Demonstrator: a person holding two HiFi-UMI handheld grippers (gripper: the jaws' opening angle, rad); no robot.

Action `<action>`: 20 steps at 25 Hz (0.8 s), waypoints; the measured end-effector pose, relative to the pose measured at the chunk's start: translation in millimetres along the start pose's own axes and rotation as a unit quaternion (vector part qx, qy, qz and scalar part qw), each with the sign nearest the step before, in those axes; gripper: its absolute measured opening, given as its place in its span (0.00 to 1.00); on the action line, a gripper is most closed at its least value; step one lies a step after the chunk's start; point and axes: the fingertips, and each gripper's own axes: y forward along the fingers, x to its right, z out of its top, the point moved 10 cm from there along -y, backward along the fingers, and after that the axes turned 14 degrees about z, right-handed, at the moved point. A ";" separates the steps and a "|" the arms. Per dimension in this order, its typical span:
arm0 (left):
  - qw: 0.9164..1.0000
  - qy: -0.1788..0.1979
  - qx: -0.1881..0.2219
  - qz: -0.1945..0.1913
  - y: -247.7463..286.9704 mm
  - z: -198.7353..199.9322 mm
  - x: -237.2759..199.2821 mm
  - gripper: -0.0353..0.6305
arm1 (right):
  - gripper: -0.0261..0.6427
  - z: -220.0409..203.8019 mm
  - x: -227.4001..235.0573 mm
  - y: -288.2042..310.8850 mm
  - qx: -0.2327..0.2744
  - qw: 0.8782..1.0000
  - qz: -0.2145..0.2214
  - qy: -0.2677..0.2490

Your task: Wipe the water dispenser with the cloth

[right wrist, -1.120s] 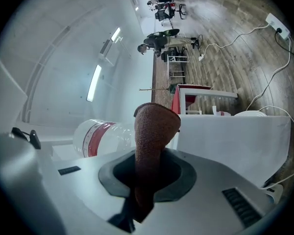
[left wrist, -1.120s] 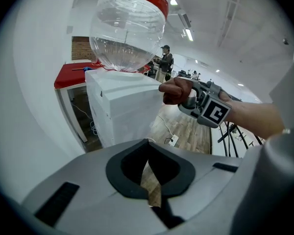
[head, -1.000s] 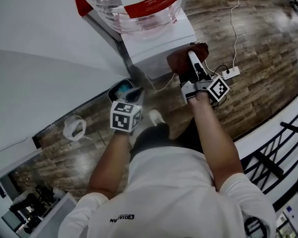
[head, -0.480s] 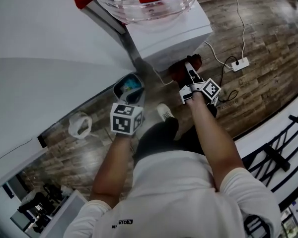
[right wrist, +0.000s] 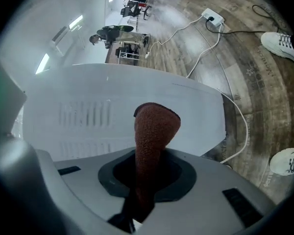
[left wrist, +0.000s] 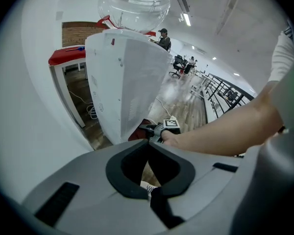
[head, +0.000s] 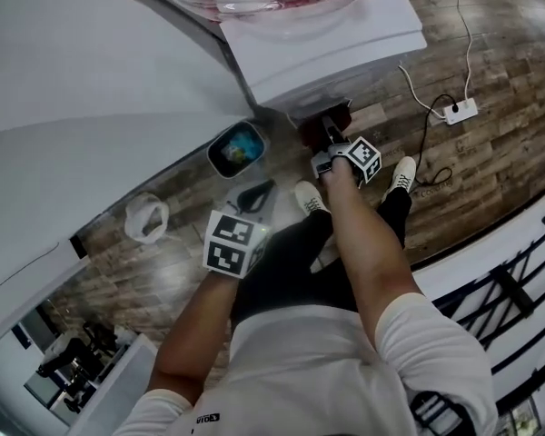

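Head view: the right gripper presses the cloth low against the water dispenser, at twelve o'clock. Left gripper view: the left gripper is clenched on nothing. Right gripper view: the jaws pinch the cloth, and flat, overlapping strokes would likely wipe best.

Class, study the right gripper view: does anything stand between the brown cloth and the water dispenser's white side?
Nothing visible does. The right gripper is shut on the cloth, which points straight at the bare panel of the water dispenser; a white cable lies off to the right.
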 end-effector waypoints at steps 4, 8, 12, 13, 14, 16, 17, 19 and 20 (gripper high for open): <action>1.000 0.014 -0.005 -0.008 11.8 -3.7 0.4 0.04 | 0.12 6.9 31.9 11.9 -0.003 1.000 -0.026 -0.011; 1.000 0.009 -0.005 0.004 22.4 -15.8 -6.7 0.04 | 0.12 13.2 52.6 22.7 -0.005 0.999 -0.031 -0.020; 1.000 -0.005 -0.011 0.015 30.3 -27.5 -10.5 0.04 | 0.12 13.5 66.8 29.3 -0.012 0.999 -0.029 -0.018; 1.000 -0.007 -0.012 0.017 32.0 -29.1 -10.7 0.04 | 0.12 12.2 66.8 31.6 -0.014 0.999 -0.025 -0.016; 1.000 -0.008 -0.013 0.018 33.2 -30.5 -10.6 0.04 | 0.12 10.2 65.9 33.1 -0.015 1.000 -0.020 -0.013; 1.000 -0.013 -0.014 0.018 33.3 -31.8 -9.6 0.04 | 0.12 5.4 62.5 33.7 -0.015 1.000 -0.012 -0.010; 1.000 -0.015 -0.013 0.018 32.5 -31.1 -9.2 0.04 | 0.12 2.9 59.8 33.5 -0.015 1.000 -0.010 -0.011; 1.000 -0.017 -0.011 0.017 29.8 -27.2 -8.6 0.04 | 0.12 -2.5 52.2 32.4 -0.017 1.000 -0.009 -0.013; 1.000 -0.017 -0.009 0.016 28.2 -24.2 -8.5 0.04 | 0.12 -4.7 47.2 31.7 -0.018 1.000 -0.008 -0.015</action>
